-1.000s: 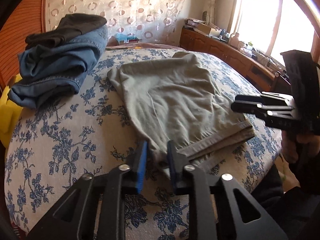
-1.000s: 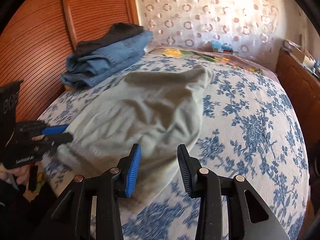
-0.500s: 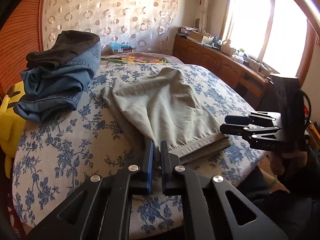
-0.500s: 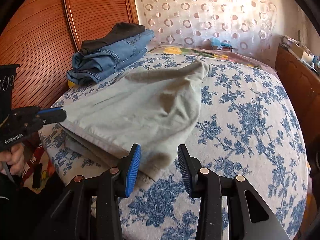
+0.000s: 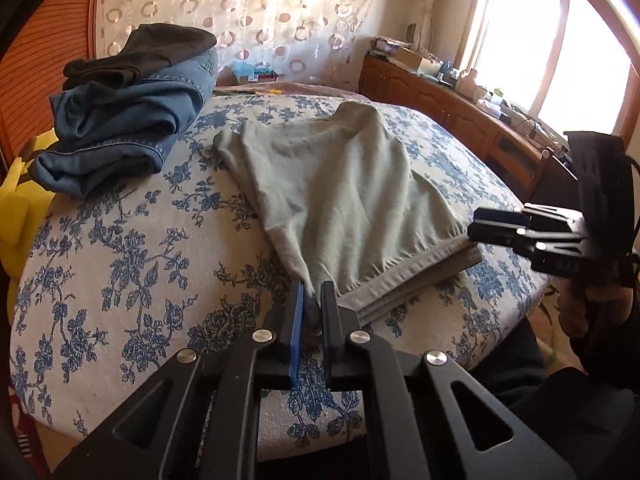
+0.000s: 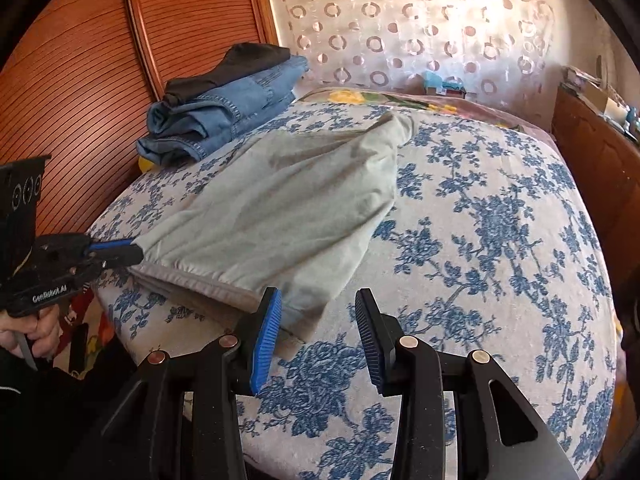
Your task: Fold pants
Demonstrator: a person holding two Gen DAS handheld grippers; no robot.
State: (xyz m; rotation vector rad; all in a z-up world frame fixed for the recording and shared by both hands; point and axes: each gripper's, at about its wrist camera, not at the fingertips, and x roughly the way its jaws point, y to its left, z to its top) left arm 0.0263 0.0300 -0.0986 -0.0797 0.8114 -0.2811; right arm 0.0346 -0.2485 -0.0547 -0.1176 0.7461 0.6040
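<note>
Your left gripper (image 5: 311, 300) is clamped on the near corner of the pants (image 5: 340, 192), its jaws pinched almost together with a bunch of grey-green cloth between the pads. Its figure fell over the last second, so those jaws have just been closing on that corner. Your right gripper (image 6: 316, 328) stands partly apart and holds nothing; its blue left pad (image 6: 266, 340) sits just beside the other near corner of the pants, and whether it touches the cloth you cannot tell from here.

Pants lie flat on the bed (image 5: 120, 248), folded lengthwise, hems toward you. In the left wrist view their long axis runs from 6 o'clock at your jaws up toward 12 o'clock. A stack of jeans (image 5: 120, 128) sits at 10 o'clock, well apart from them
</note>
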